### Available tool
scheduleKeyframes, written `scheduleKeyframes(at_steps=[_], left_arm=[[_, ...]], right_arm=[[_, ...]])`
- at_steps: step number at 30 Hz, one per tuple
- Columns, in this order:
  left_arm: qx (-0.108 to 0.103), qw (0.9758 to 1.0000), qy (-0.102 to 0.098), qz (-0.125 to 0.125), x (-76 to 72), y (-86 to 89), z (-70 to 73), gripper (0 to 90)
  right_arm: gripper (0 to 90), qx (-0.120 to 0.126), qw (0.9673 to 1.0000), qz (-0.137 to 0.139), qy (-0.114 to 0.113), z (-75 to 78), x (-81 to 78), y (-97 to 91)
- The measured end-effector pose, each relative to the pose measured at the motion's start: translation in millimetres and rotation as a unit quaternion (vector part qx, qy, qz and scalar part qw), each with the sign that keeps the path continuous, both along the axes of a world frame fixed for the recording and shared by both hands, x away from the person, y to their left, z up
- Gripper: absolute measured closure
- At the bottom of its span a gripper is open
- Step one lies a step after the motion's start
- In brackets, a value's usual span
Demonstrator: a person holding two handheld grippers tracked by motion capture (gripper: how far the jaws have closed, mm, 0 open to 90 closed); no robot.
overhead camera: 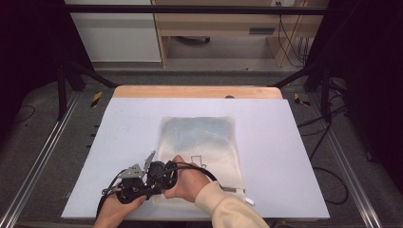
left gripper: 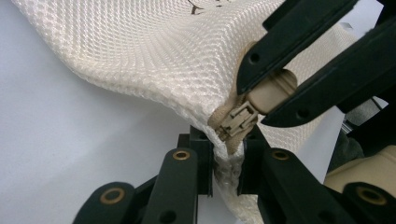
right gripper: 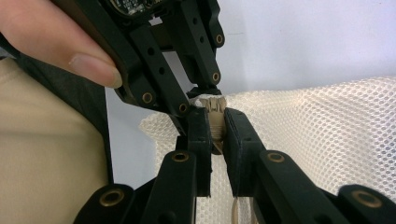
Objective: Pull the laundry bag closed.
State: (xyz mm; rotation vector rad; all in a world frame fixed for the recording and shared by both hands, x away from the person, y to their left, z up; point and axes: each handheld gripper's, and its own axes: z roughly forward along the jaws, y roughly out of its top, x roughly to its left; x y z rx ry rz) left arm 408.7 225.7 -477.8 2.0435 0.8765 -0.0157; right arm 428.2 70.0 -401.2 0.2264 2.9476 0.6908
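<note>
I am looking down at a cream mesh laundry bag (overhead camera: 199, 142) that is lying flat on the pale grey table mat (overhead camera: 119, 142). Its long side is running away from me, from the near edge of the mat toward the far edge, and its zipper end is pointing back at me. Both of my tongs are sitting close together at the bag's near left corner.

My left gripper (left gripper: 226, 163) is squeezing shut on the corner of the mesh bag, just under the zipper slider (left gripper: 236, 122). There is only a thin fold of cloth between its pads, so the jaws are almost fully closed.

My right gripper (right gripper: 216, 128) is also pinched tight. It is holding the tan zipper pull (left gripper: 273, 91), which is sticking out from the slider and pointing up and to the right in the left gripper view.

The corner of the bag is lifting a little off the mat where I am holding it. The two grippers are nearly touching each other
</note>
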Motion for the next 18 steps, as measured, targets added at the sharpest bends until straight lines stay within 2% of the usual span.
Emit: scheduleKeyframes(at_steps=[5, 18], left_arm=[[0.007, 1.0, -0.004, 0.001, 0.0, -0.8, 0.1, 81.1], [0.009, 0.9999, -0.004, 0.002, -1.2, -0.9, 0.4, 81.3]], right_arm=[[81.8, -0.005, 1.0, -0.003, -0.002, -3.8, -0.5, -1.8], [81.9, -0.011, 0.9999, -0.003, -0.002, -5.2, 0.0, -2.8]])
